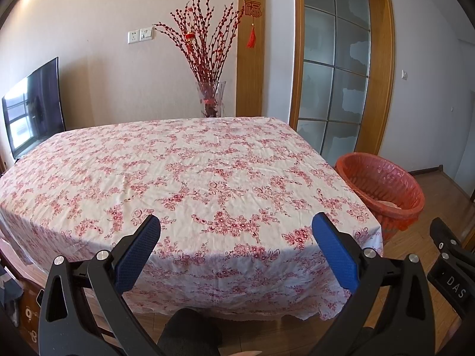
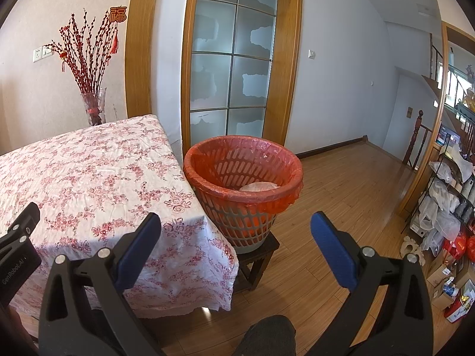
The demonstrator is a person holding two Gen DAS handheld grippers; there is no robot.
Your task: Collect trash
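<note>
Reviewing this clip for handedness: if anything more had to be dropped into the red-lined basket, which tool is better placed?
Probably the right. The right tool is open and points almost straight at the basket, which stands on a stool beside the table. The left tool, also open, faces the tablecloth, with the basket off to its right.

"DAS" on right tool (image 1: 455, 284); "GenRobot.AI" on left tool (image 2: 13, 270); "福" ornament (image 1: 253, 8).

The basket (image 2: 243, 178) rim hides most of the pale lump (image 2: 259, 186) inside; what it is cannot be told. In the left wrist view the bench (image 1: 178, 178) covers the basket's near side. The stool (image 2: 255, 262) is partly behind the cloth.
</note>
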